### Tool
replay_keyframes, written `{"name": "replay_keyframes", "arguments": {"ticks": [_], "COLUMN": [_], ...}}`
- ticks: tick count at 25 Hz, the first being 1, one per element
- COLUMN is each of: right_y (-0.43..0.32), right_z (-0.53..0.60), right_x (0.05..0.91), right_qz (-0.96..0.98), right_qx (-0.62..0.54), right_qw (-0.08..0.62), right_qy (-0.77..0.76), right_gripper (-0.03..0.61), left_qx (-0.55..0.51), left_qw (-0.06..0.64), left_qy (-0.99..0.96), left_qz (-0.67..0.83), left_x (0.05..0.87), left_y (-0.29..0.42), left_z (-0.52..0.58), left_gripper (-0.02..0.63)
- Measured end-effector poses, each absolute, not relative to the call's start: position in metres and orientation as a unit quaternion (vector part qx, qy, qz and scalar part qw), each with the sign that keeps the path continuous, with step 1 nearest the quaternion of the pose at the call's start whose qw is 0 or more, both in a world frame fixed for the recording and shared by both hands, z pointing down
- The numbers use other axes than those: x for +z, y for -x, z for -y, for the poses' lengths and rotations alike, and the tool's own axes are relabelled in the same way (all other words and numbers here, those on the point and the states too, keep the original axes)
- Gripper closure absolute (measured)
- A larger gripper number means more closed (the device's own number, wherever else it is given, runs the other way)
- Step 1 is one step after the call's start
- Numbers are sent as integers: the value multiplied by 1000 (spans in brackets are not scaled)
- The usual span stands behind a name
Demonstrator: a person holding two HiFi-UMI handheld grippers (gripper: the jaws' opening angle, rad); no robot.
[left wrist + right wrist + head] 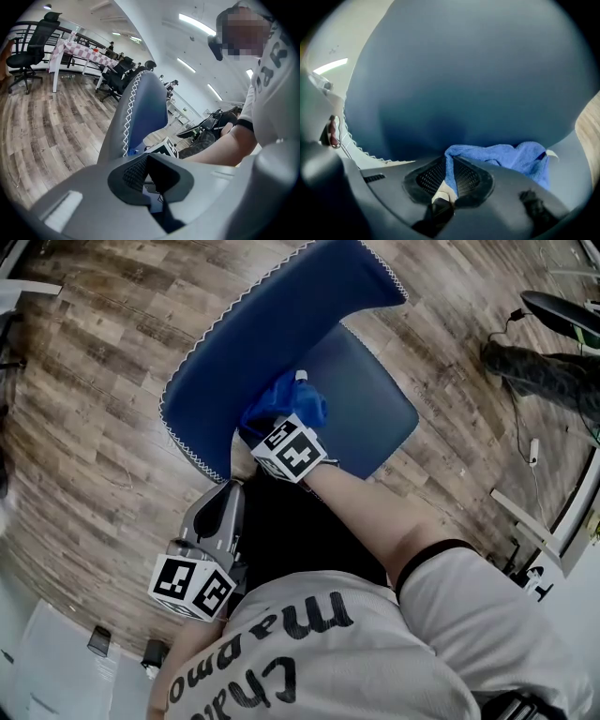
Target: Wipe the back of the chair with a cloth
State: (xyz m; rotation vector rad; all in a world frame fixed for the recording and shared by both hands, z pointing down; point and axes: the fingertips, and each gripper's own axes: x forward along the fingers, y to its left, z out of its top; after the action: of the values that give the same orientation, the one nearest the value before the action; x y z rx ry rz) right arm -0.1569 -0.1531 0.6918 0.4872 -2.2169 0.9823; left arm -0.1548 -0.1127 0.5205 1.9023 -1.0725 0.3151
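The right gripper (450, 165) pinches a crumpled blue cloth (513, 157) by the blue chair back (272, 334). The left gripper (146, 161) is closed and empty.

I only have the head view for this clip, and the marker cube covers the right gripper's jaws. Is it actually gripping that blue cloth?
Observer: Yes. In the right gripper view the right gripper is shut on the blue cloth, with a fold pinched between its pads.
Operator: Is the cloth on the chair back?
Observer: The backrest fills that view right behind the bunched cloth. I cannot tell whether they actually touch.
Operator: And the left gripper, is it holding anything?
Observer: No. The left gripper view shows the left gripper shut with nothing between its pads, and the backrest's stitched edge ahead of it.
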Motion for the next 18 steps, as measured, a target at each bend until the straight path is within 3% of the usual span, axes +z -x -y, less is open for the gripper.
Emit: {"name": "replay_keyframes", "arguments": {"ticks": [18], "right_y": [69], "right_z": [249], "right_x": [720], "right_qz": [824], "right_qx": [314], "right_qw": [403], "right_qy": [-245], "right_gripper": [525], "left_qx": [129], "left_qw": [456], "left_qy": [-761], "left_qz": [443], "left_x": [524], "left_y": [158], "left_z": [109], "left_gripper": [609]}}
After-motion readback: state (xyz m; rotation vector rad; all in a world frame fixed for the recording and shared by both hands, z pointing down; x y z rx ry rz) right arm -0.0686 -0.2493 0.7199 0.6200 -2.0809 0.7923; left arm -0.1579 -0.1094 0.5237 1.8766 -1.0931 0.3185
